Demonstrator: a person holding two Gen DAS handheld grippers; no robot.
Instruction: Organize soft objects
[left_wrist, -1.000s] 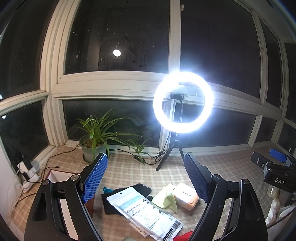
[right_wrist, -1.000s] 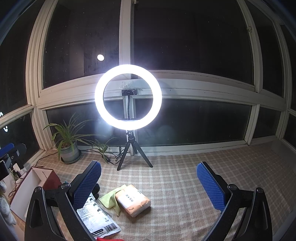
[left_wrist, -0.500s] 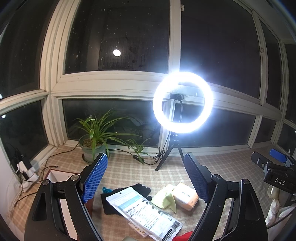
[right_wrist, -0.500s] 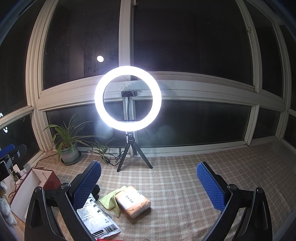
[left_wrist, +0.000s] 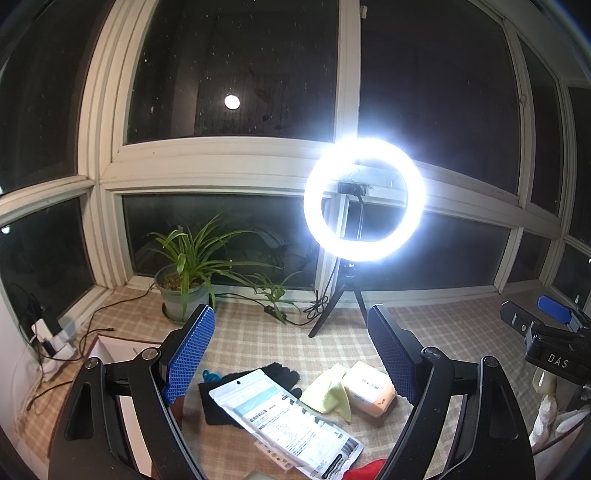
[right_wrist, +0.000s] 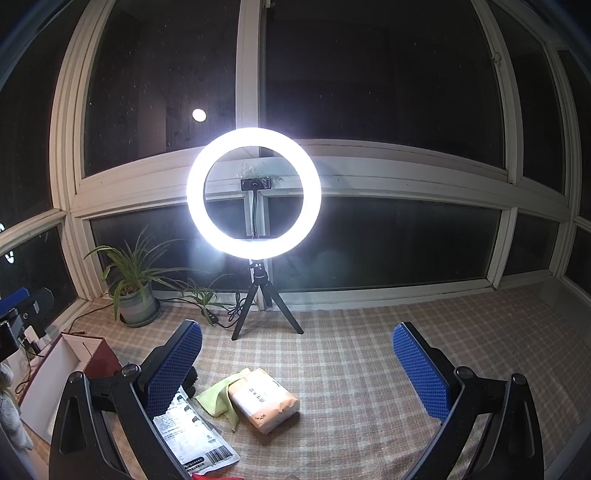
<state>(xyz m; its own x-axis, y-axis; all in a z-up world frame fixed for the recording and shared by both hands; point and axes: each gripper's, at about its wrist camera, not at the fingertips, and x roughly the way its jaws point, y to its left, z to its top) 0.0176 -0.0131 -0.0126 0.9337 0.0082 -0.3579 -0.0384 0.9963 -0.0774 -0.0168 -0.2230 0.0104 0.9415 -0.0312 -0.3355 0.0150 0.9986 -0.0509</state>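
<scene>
Soft goods lie clustered on a checked cloth below a lit ring light on its tripod. A peach-coloured tissue pack rests against a crumpled yellow-green cloth; beside them a black glove lies partly under a flat white printed packet, with a scrap of red fabric at the near edge. The left gripper and right gripper both hover above the pile, jaws spread wide and empty. An open box sits at left, near a potted plant.
</scene>
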